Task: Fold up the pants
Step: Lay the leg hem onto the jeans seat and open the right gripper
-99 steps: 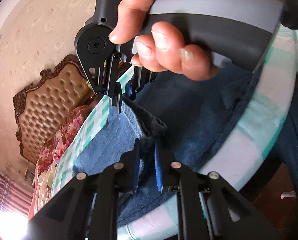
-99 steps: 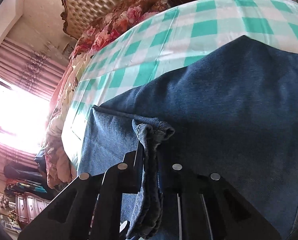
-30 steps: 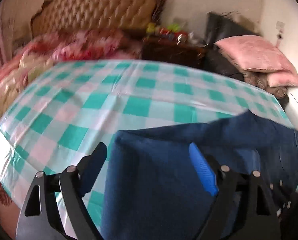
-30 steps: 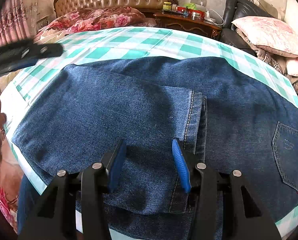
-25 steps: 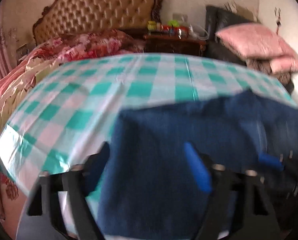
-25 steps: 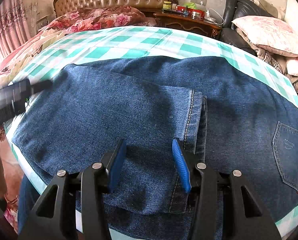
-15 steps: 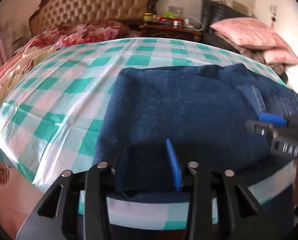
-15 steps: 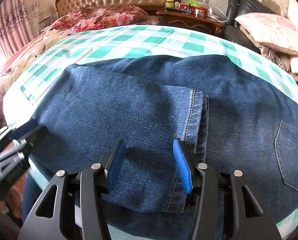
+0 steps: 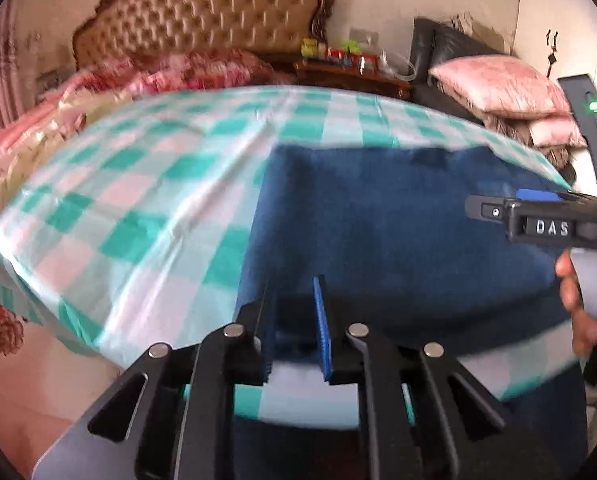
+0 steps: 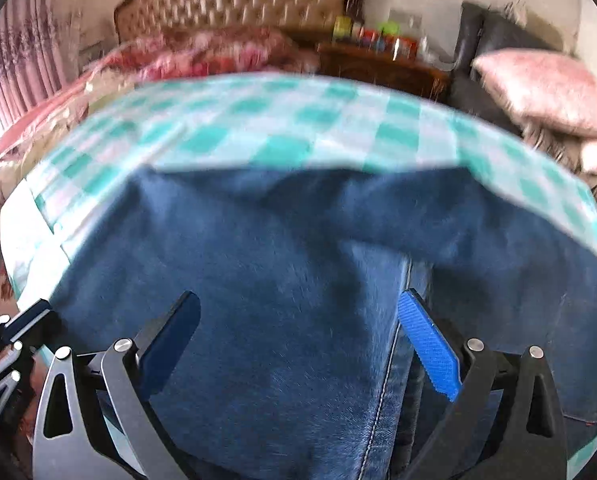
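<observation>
Blue denim pants (image 9: 398,232) lie folded on a table with a green, pink and white checked cloth (image 9: 146,200). My left gripper (image 9: 294,320) is at the near left corner of the pants, jaws narrowly open with the denim edge between them, not clamped. My right gripper (image 10: 298,344) is wide open just above the pants (image 10: 282,264), with a leg hem seam (image 10: 398,340) by its right finger. The right gripper also shows in the left wrist view (image 9: 538,216), at the right over the pants.
The table's near edge (image 9: 338,404) runs just under both grippers. Behind the table are a bed with a tufted headboard (image 9: 202,12), a dark nightstand with bottles (image 9: 350,72), and pink pillows (image 9: 502,84) on a black chair.
Both grippers let go of the leg hems after laying them over. The left moved to the near left corner and narrowed its jaws. The right opened wider and moved closer to the denim.
</observation>
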Tool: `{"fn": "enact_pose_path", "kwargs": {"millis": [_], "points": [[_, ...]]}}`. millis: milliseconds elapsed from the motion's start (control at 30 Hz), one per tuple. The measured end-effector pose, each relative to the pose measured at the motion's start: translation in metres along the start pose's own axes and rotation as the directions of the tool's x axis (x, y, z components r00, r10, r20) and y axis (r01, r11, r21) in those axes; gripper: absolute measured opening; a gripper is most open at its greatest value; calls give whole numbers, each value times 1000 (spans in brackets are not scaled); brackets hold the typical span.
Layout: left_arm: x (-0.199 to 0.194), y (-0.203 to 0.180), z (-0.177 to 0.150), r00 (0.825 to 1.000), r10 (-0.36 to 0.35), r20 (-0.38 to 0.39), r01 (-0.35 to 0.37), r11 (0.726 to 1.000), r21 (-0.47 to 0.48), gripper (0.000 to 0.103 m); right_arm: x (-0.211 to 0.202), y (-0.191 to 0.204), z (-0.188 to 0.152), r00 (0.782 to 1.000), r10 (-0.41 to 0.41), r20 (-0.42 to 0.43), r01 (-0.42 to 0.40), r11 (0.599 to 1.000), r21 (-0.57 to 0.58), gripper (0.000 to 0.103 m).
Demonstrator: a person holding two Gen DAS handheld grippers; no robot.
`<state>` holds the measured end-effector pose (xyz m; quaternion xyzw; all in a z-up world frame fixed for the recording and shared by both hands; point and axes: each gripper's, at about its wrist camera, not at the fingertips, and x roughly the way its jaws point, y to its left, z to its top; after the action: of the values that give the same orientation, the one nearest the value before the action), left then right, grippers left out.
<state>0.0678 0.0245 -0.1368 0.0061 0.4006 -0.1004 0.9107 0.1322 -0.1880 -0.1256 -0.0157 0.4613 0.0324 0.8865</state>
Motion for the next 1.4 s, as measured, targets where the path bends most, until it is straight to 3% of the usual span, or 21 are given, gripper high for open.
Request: {"fn": "enact_pose_path", "kwargs": {"millis": [300, 400, 467, 533, 633, 767, 867, 967, 1100, 1167, 1233, 1267, 1300, 1333, 1400], "points": [[-15, 5, -5, 999, -1, 32, 2, 1000, -15, 17, 9, -7, -22, 1000, -29, -3, 29, 999, -25, 97], [-5, 1, -7, 1000, 23, -16, -22, 1000, 7, 19, 10, -7, -22, 1000, -27, -1, 27, 999, -29, 97], [-9, -1, -3, 999, 32, -4, -32, 999, 19, 19, 7, -9, -22, 999, -30, -20, 30, 999, -17, 96], [-14, -2, 13, 999, 10, 32, -11, 1000, 22, 19, -3, -13, -22, 999, -36, -37, 36, 999, 20, 89], [-6, -10, 53, 997, -61, 38, 59, 997, 52, 19, -38, -18, -28, 1000, 13, 12, -13, 999, 44, 76], [38, -53, 95, 980, -184, -79, 195, 965, 176, 18, -44, -24, -43, 999, 34, -31, -32, 997, 70, 59], [77, -89, 111, 969, -185, -162, 223, 938, 265, 18, -37, -29, -55, 999, 9, -51, -5, 997, 76, 44], [115, -95, 117, 970, -91, -227, 152, 950, 271, 16, -37, -27, -57, 998, -7, -60, 9, 999, 43, 43], [109, -81, 123, 978, -101, -185, 137, 972, 192, 16, -36, -24, -60, 998, -30, -52, 31, 999, 23, 43], [115, -75, 117, 972, -74, -221, 120, 972, 202, 17, -36, -22, -61, 998, -40, -49, 41, 999, 20, 43], [112, -68, 116, 971, -90, -221, 132, 975, 180, 18, -36, -22, -61, 998, -46, -50, 47, 999, 18, 43], [96, -60, 119, 978, -98, -185, 126, 982, 144, 18, -36, -22, -62, 998, -47, -50, 47, 999, 17, 43], [82, -55, 122, 983, -113, -145, 132, 984, 123, 22, -36, -22, -62, 998, -45, -49, 45, 999, 17, 43], [66, -50, 121, 987, -125, -104, 135, 986, 99, 34, -36, -23, -62, 998, -43, -49, 44, 999, 19, 43], [37, -33, 111, 995, -77, -56, 80, 996, 40, 48, -36, -23, -62, 998, -46, -48, 47, 999, 18, 43]]}}
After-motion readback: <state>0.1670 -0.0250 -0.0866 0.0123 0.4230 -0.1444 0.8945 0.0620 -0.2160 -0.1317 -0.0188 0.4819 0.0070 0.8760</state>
